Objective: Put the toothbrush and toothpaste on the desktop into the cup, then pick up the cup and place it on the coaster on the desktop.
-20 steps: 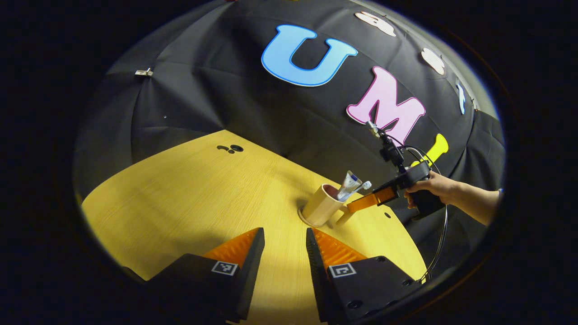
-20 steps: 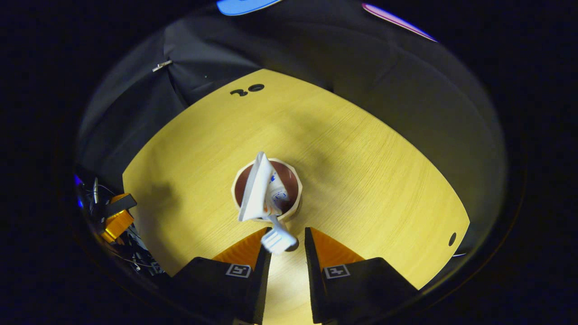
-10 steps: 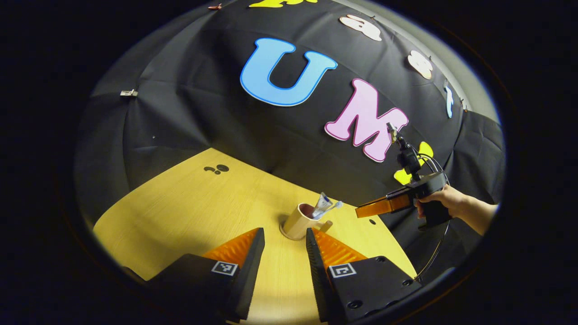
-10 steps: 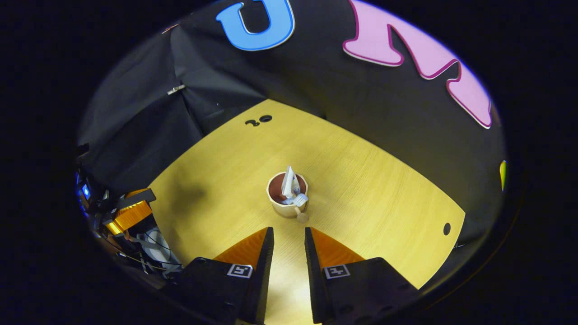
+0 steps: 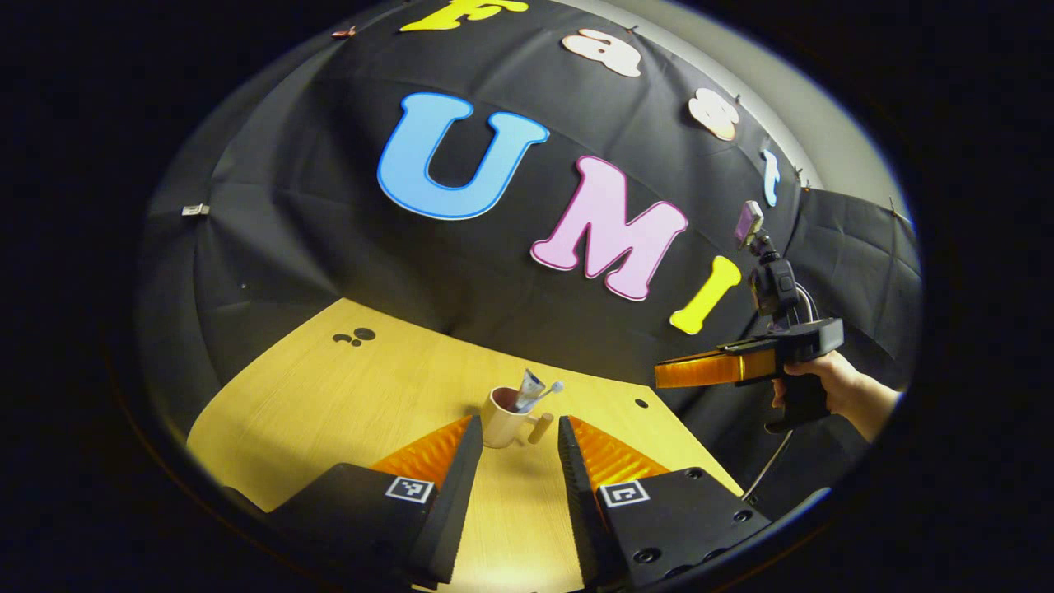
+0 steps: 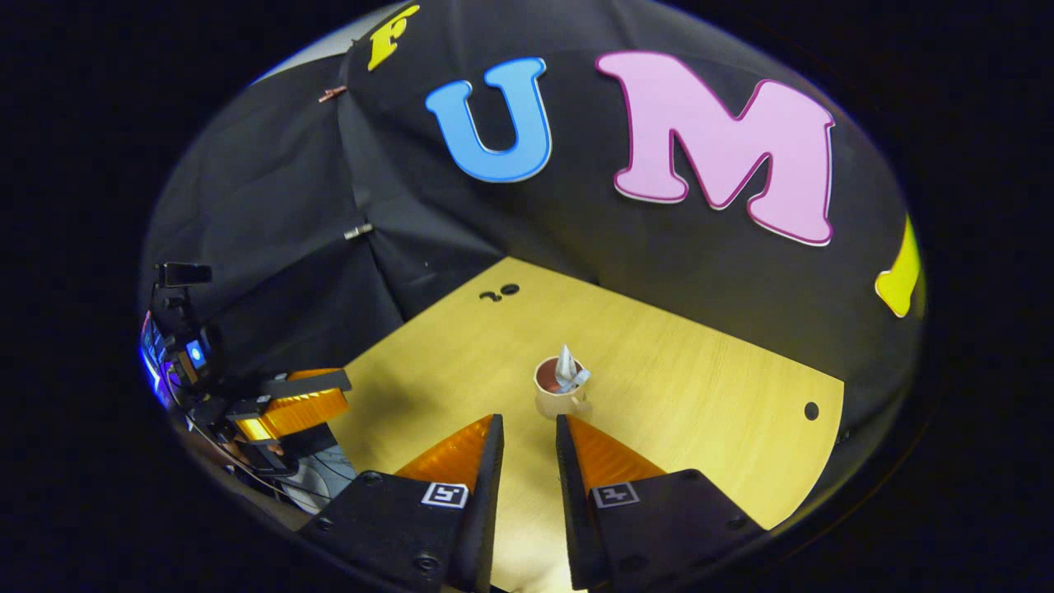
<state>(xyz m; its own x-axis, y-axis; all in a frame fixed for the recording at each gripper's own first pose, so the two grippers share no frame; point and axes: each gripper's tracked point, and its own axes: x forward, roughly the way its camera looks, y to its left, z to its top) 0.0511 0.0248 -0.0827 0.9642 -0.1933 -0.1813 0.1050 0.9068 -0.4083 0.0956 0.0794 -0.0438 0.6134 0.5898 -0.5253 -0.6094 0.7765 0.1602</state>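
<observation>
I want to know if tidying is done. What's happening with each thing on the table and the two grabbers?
cup: upright on the desktop, free.
toothpaste: standing in the cup.
toothbrush: in the cup, head sticking out.
left gripper: fingers apart, holding nothing.
right gripper: fingers apart, holding nothing.

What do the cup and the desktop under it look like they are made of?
Cup: likely glazed ceramic, smooth cream outside, dark reddish inside, thick handle; plastic is possible. Desktop: pale wood-look surface with fine straight grain lines and matte finish, probably laminate rather than solid wood.
</observation>
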